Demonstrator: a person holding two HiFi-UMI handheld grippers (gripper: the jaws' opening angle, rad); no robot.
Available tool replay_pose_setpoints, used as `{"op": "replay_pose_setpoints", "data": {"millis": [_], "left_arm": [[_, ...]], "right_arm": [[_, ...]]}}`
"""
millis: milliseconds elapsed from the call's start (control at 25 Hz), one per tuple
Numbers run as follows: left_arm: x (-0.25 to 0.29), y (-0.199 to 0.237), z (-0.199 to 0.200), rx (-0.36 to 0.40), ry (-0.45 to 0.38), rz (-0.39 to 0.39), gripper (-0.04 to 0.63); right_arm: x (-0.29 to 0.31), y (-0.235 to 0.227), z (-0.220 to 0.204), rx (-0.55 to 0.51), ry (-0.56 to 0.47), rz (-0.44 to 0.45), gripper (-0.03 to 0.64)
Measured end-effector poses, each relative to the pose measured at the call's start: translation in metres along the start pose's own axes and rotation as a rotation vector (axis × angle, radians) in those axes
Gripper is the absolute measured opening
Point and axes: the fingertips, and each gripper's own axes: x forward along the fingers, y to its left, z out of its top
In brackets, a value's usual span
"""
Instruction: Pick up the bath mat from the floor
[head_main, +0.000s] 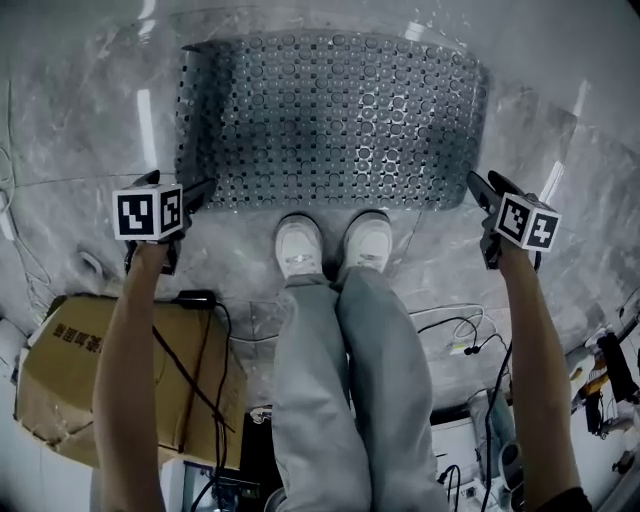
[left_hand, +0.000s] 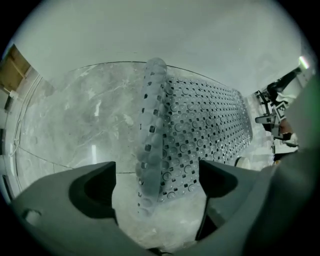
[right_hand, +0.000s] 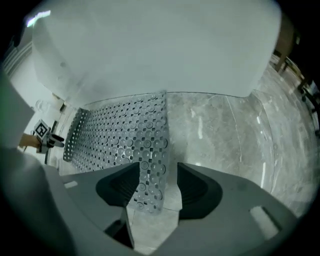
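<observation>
The bath mat (head_main: 330, 120) is a translucent grey sheet full of holes and round suckers, lying on the marble floor ahead of my shoes. My left gripper (head_main: 200, 190) hangs over its near left corner and points steeply down. In the left gripper view the left gripper (left_hand: 157, 182) is open, with the mat's (left_hand: 200, 130) curled-up left edge between the jaws but not pinched. My right gripper (head_main: 478, 190) is over the near right corner. In the right gripper view the right gripper (right_hand: 157, 187) is open, and the mat's (right_hand: 120, 135) corner lies in the gap.
My white shoes (head_main: 300, 245) stand at the mat's near edge. A cardboard box (head_main: 70, 370) with black cables (head_main: 200, 340) over it sits at the lower left. More cables (head_main: 460, 335) and clutter lie at the lower right. A white wall (right_hand: 160, 45) rises behind the mat.
</observation>
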Motion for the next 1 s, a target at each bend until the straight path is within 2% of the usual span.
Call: {"op": "replay_pose_setpoints", "data": {"millis": [160,320,440,520,560,640,680,880,1000], "left_arm": [[0.014,0.010,0.001,-0.068,-0.017,0.017,0.526],[0.035,0.013,0.005,-0.082,-0.015,0.011,0.525],[0.053,0.009,0.000,-0.129,-0.001,-0.035,0.508],[0.059,0.009,-0.002,-0.153,0.003,-0.047,0.425],[0.061,0.011,-0.003,-0.157,0.003,-0.030,0.401],[0.064,0.015,-0.008,-0.150,0.021,0.011,0.307],[0.066,0.016,-0.010,-0.145,0.040,0.022,0.293],[0.066,0.021,-0.005,-0.162,0.147,0.039,0.291],[0.066,0.019,-0.006,-0.155,0.151,0.038,0.289]], "right_arm": [[0.027,-0.002,0.014,-0.166,0.087,-0.017,0.242],[0.051,0.000,0.018,-0.201,0.119,0.000,0.241],[0.065,-0.006,0.016,-0.168,0.121,0.008,0.239],[0.070,-0.009,0.017,-0.146,0.113,0.010,0.224],[0.072,-0.012,0.016,-0.140,0.118,0.004,0.216],[0.073,-0.020,0.012,-0.107,0.144,-0.020,0.175],[0.074,-0.023,0.011,-0.084,0.162,-0.028,0.149],[0.078,-0.022,0.016,-0.078,0.199,0.017,0.147],[0.077,-0.024,0.014,-0.108,0.206,0.054,0.130]]}}
